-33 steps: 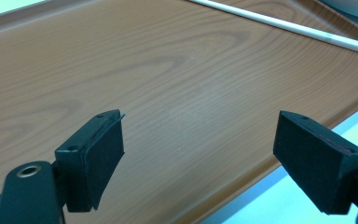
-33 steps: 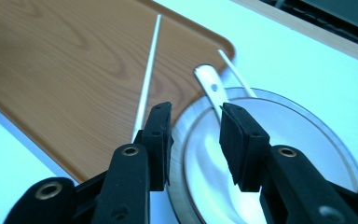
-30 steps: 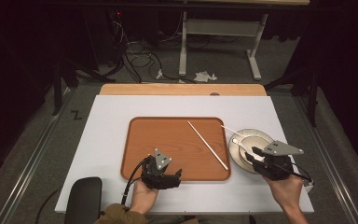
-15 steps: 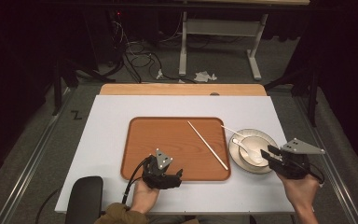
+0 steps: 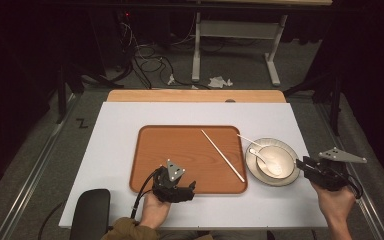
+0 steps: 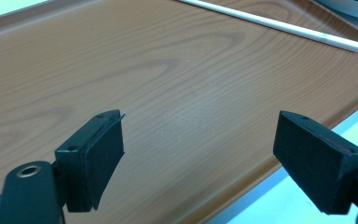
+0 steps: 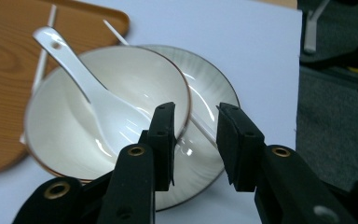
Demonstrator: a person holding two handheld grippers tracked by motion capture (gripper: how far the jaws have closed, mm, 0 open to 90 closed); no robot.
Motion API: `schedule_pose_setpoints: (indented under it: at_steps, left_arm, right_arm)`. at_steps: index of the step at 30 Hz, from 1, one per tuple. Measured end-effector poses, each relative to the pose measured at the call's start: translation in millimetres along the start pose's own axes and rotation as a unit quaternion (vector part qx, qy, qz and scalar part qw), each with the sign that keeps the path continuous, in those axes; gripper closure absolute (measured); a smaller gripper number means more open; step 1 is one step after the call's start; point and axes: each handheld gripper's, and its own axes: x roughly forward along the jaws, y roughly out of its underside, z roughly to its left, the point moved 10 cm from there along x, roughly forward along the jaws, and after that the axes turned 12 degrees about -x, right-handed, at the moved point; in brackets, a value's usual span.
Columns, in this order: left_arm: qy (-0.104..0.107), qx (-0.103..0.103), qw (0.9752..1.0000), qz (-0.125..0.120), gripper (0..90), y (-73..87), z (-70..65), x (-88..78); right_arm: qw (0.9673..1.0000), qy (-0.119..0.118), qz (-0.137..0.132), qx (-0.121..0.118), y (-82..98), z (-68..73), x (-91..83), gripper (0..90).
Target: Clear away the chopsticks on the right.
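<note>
Left tool wide open, low over the wooden tray at lower centre of the high view. Right tool slightly open, nothing gripped, at the right rim of the bowl. Bowl holds a white spoon, sits on a plate right of the tray. White chopstick lies on the tray.

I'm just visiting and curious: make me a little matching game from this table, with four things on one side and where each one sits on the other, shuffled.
Things:
1. white spoon
2. white chopstick
3. bowl
4. left tool

Places:
A. lying slantwise on the wooden tray
B. on the plate
C. over the tray's near edge
D. inside the bowl

Pairs: 1-D, 2-A, 3-B, 4-C
</note>
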Motion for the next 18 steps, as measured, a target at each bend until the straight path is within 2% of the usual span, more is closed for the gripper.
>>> schedule_pose_setpoints:
  at_steps: [4, 9, 10, 13, 14, 17, 18]
  left_arm:
    - [0.001, -0.002, 1.0000, -0.001, 16.4, -0.3, 0.0, -0.1]
    - [-0.002, -0.001, 1.0000, 0.000, 16.4, 0.2, 0.2, -0.2]
    - [-0.003, -0.001, 1.0000, 0.000, 16.4, 0.3, 0.4, -0.4]
    - [-0.004, -0.002, 1.0000, -0.002, 16.4, 0.3, 1.4, -2.2]
    - [-0.004, -0.003, 1.0000, -0.003, 16.4, 0.1, 2.1, -3.1]
    - [-0.007, -0.008, 0.9999, -0.003, 16.4, 1.0, 4.6, -4.1]
    - [-0.008, -0.009, 0.9999, -0.004, 16.4, 1.6, 5.0, -4.5]
  right_arm:
    - [0.9996, 0.000, 0.020, 0.017, 12.4, -9.5, 9.0, 68.1]
    - [0.9994, -0.002, 0.029, 0.021, 15.8, -12.5, 14.1, 67.7]
    - [0.9989, -0.005, 0.041, 0.023, 19.8, -14.0, 19.2, 67.3]
    - [0.9985, -0.006, 0.048, 0.023, 23.1, -16.2, 24.2, 66.7]
    - [0.9980, -0.002, 0.061, 0.016, 25.5, -18.2, 27.9, 65.7]
    - [0.9977, -0.003, 0.066, 0.012, 25.7, -18.1, 30.3, 65.2]
    - [0.9971, -0.004, 0.076, 0.001, 25.7, -16.7, 34.8, 64.2]
